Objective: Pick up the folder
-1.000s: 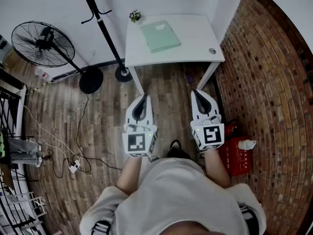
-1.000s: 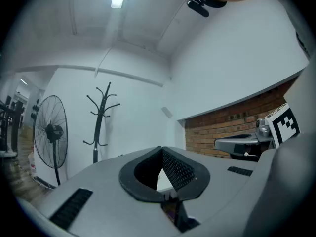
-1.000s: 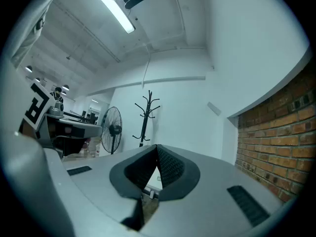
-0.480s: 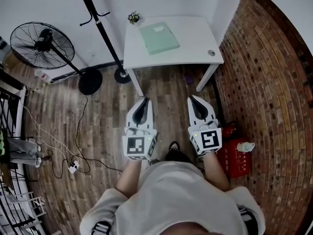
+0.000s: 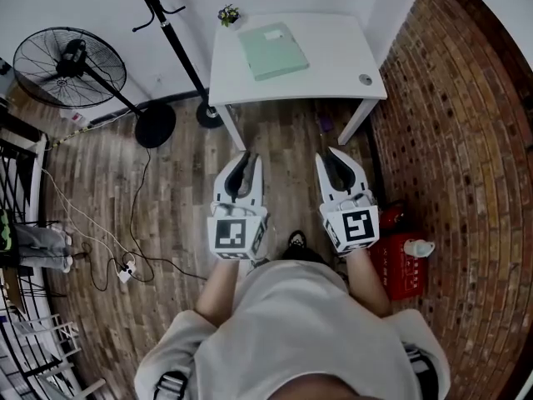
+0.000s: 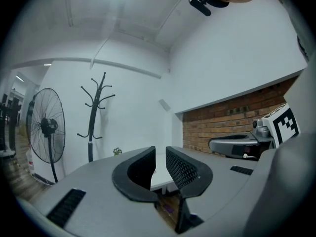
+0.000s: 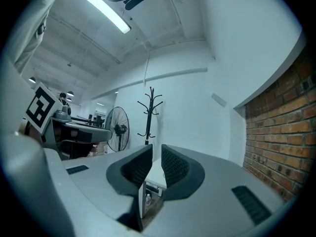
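Head view. Folder [image 5: 273, 50]: pale green, lying flat on the white table [image 5: 333, 65], on its left half and slightly askew to the table edges. It is untouched. Both grippers are well apart from it, out over the wood floor [image 5: 166, 182], short of the table's near edge.

Left gripper [image 5: 242, 163]: held level, jaws pointing toward the table. In the left gripper view the jaws are opening, with a narrow gap between the 2 ribbed pads. Nothing is in the gap; only the distant table edge shows through it. Empty.

Right gripper [image 5: 335, 158]: level, beside the left one, also aimed at the table. In the right gripper view the jaws are opening, with a narrow gap and nothing between the pads. A table corner and leg show through the gap. Empty.

Also on the table:
- 1 small plant [image 5: 228, 14] at the back left corner, near the folder's far left corner.
- 1 small round object [image 5: 365, 80] near the front right corner; cannot tell what it is.

Surroundings:
- Coat stand [image 5: 171, 32] just left of the table, its base near the table's front left leg.
- Fan [image 5: 68, 67] on a stand further left.
- Cables [image 5: 108, 240] across the floor.
- Brick wall [image 5: 450, 140] on the right.
- Red box [image 5: 398, 267] at the person's right side, with a pale bottle [image 5: 419, 246] on it.
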Action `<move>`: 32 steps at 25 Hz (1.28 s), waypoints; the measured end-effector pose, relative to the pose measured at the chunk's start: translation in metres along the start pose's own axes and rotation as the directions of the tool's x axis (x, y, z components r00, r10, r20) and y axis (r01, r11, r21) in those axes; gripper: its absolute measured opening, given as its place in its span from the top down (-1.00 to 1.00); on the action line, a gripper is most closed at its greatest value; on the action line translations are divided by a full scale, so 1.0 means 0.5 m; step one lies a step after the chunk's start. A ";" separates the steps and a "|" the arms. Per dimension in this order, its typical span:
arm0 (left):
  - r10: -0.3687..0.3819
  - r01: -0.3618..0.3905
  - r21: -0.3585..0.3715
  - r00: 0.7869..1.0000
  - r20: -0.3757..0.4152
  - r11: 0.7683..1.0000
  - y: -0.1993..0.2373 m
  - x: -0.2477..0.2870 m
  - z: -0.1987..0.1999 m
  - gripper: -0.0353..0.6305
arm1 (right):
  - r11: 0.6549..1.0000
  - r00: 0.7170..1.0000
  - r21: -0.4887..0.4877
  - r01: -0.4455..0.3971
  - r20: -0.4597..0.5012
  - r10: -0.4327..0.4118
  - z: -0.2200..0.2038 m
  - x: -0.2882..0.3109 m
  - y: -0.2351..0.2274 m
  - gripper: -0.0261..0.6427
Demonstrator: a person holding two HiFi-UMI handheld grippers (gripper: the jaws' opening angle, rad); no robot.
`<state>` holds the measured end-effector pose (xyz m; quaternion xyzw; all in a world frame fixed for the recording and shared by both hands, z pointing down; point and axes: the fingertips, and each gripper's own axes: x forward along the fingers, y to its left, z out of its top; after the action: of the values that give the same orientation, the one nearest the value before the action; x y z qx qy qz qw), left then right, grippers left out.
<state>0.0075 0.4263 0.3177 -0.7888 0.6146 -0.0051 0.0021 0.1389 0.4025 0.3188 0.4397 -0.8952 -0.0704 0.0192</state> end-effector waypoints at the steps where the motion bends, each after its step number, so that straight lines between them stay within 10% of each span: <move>1: 0.002 -0.002 0.003 1.000 -0.006 1.000 0.000 0.010 -0.002 0.72 | 1.000 1.000 0.000 -0.006 0.003 0.006 -0.003 0.007 -0.007 0.76; 32: 0.049 -0.052 -0.021 0.990 -0.132 0.998 0.049 0.308 -0.097 0.70 | 0.994 0.992 0.052 -0.093 -0.076 0.097 -0.131 0.225 -0.199 0.70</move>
<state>0.0210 0.2710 0.3671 -0.7708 0.6333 -0.0496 -0.0480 0.1542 0.2464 0.3662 0.3994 -0.9151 -0.0304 0.0467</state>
